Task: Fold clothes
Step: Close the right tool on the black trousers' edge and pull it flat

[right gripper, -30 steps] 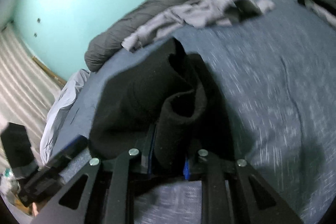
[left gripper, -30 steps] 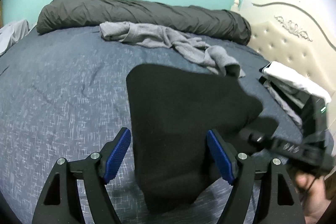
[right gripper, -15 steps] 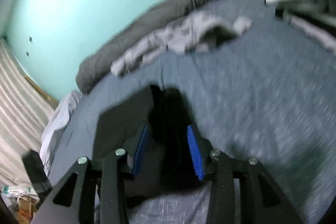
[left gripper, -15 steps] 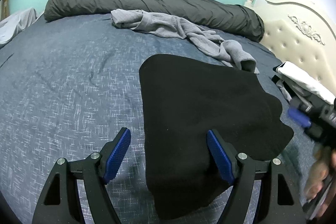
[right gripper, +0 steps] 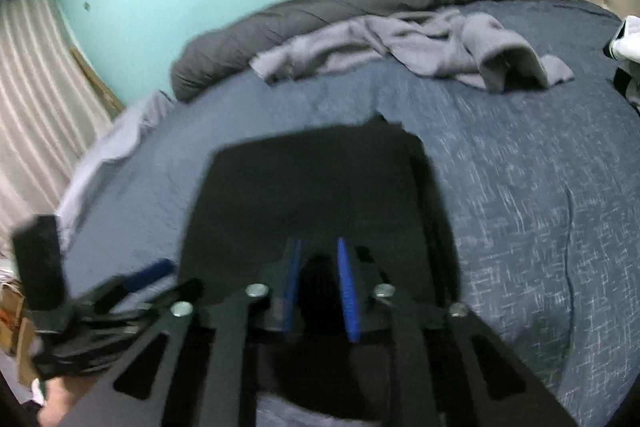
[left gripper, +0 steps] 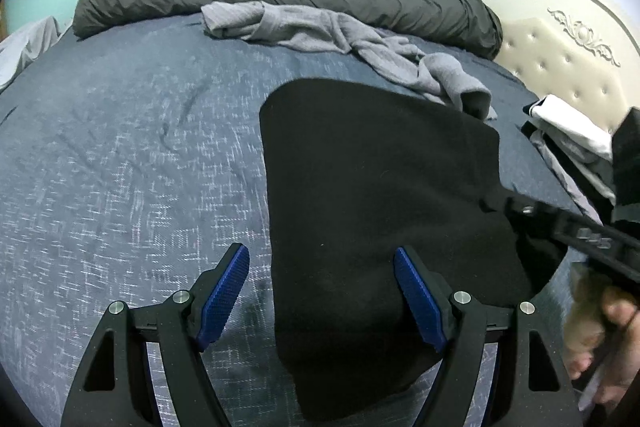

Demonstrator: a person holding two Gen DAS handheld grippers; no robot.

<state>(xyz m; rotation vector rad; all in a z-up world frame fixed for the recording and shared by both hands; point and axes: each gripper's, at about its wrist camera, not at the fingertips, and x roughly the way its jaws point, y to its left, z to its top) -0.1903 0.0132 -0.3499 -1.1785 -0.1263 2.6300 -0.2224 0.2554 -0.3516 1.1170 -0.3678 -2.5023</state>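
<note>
Your black garment (left gripper: 380,187) lies folded on the bed (left gripper: 132,155), and your right gripper (right gripper: 318,279) has just been closing, its jaws now nearly together on a fold at the near edge. Your left gripper (left gripper: 322,295) hangs over the near end with jaws wide apart, touching nothing. If you pull with the right (a thin pinch on thick fleece), the cloth may slip out or drag the fold open, since nothing pins the other side.
</note>
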